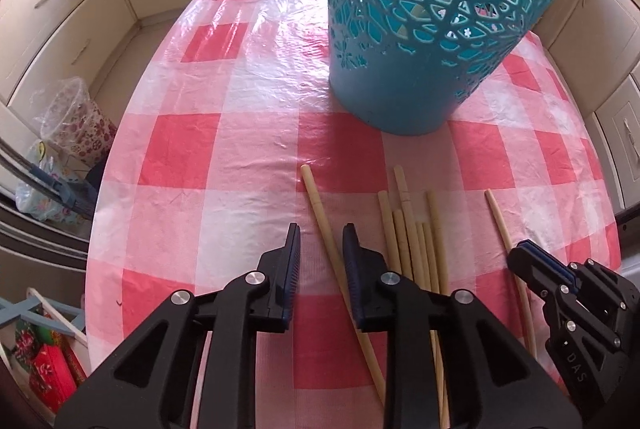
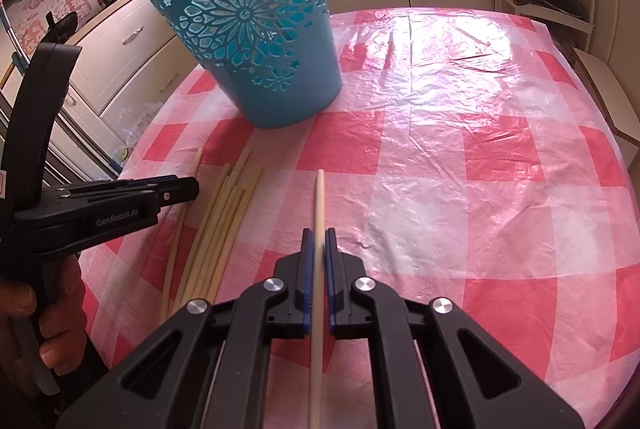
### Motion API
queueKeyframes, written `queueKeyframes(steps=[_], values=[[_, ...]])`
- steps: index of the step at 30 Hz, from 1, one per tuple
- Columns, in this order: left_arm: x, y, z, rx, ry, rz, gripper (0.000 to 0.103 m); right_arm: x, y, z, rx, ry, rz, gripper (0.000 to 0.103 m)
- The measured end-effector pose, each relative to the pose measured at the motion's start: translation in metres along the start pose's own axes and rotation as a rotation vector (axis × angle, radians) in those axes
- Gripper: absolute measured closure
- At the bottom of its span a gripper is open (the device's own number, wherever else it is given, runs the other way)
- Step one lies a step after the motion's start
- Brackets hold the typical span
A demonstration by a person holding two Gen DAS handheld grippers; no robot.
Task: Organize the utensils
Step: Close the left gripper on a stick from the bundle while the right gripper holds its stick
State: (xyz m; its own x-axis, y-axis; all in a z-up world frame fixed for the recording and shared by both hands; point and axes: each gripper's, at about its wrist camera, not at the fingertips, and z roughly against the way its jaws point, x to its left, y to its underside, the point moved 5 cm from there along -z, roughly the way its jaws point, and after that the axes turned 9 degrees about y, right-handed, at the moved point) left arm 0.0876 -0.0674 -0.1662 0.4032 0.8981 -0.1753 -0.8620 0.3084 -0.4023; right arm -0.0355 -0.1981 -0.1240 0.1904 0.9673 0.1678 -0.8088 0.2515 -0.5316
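Two grippers working, one chopstick each. Right gripper (image 2: 319,235) has its fingers nearly together on a single chopstick (image 2: 319,197) lying apart from the rest, on the right side of the checked tablecloth (image 2: 460,189). Pads look in contact with the stick or a hair off; can't confirm a firm pinch from the right wrist view. Left gripper (image 1: 322,229) has fingers moderately spread, straddling another loose chopstick (image 1: 316,197) that runs diagonally between them; not clamped yet.

Main bundle of chopsticks (image 1: 416,229) lies flat between the two singles, just right of the left gripper. Teal cutout bin (image 2: 256,41) stands upright further back on the table, well clear of the sticks. That's my guess for the destination.

Advice for this step:
- Right: finish the squeeze before lifting, stick centred on the pads. It's thin and round, so it will roll or pivot if caught on the edge.
- Grip point looks near mid-length, good for balance.
- Lift straight up, tip the stick vertical, drop into the bin from above; the cutouts could snag a tip.
- Left: align the fingers square across the diagonal stick before closing.
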Motion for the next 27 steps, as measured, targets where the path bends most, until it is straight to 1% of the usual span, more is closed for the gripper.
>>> queueKeyframes(steps=[1,2,5,7,9,10,11,12,13,14,17,18,19,20,22,24,27], values=[[-0.001,0.001,0.000,0.003,0.008,-0.017,0.093,0.000,0.000,0.000,0.000,-0.001,0.000,0.097],[-0.002,0.001,0.000,0.009,0.016,-0.037,0.094,0.000,0.000,0.000,0.001,-0.001,-0.001,0.097],[-0.007,0.005,0.002,0.027,0.038,-0.111,0.096,-0.001,-0.001,0.000,0.002,-0.003,-0.004,0.097],[-0.010,0.007,0.002,0.037,0.031,-0.154,0.096,-0.001,-0.001,0.000,0.002,-0.004,-0.006,0.097],[-0.014,0.004,-0.001,0.041,0.012,-0.160,0.095,-0.002,-0.001,-0.001,0.001,-0.005,-0.006,0.097],[-0.014,0.004,-0.001,0.043,0.003,-0.155,0.092,-0.001,-0.001,-0.001,0.000,-0.005,-0.006,0.097],[-0.013,0.002,-0.001,0.042,-0.009,-0.149,0.085,-0.002,-0.001,-0.001,0.000,-0.005,-0.006,0.097],[-0.012,0.000,-0.002,0.041,-0.022,-0.146,0.080,-0.002,-0.001,-0.001,0.000,-0.005,-0.006,0.097],[-0.011,-0.003,-0.002,0.039,-0.041,-0.139,0.071,-0.002,-0.001,-0.001,-0.001,-0.004,-0.005,0.097],[-0.009,-0.005,-0.003,0.037,-0.051,-0.130,0.068,-0.002,-0.002,-0.001,-0.002,-0.004,-0.005,0.097],[-0.005,-0.009,-0.005,0.029,-0.040,-0.112,0.067,-0.001,-0.002,-0.001,-0.005,-0.001,0.000,0.097],[-0.006,-0.009,-0.005,0.024,-0.041,-0.115,0.069,-0.001,-0.002,-0.002,-0.005,0.000,0.002,0.097],[-0.008,-0.008,-0.005,0.019,-0.033,-0.125,0.077,-0.001,-0.002,-0.002,-0.005,0.001,0.004,0.097],[-0.012,-0.003,-0.002,0.016,-0.022,-0.138,0.083,0.000,-0.002,-0.002,-0.005,0.002,0.005,0.097],[-0.019,-0.002,-0.003,0.012,-0.031,-0.162,0.096,0.000,-0.003,-0.002,-0.006,0.003,0.006,0.097],[-0.024,0.002,-0.002,0.008,-0.043,-0.171,0.098,0.001,-0.002,-0.002,-0.008,0.004,0.007,0.097],[-0.020,0.008,0.004,0.008,-0.020,-0.125,0.098,0.000,-0.001,-0.001,-0.014,0.001,0.006,0.097]])
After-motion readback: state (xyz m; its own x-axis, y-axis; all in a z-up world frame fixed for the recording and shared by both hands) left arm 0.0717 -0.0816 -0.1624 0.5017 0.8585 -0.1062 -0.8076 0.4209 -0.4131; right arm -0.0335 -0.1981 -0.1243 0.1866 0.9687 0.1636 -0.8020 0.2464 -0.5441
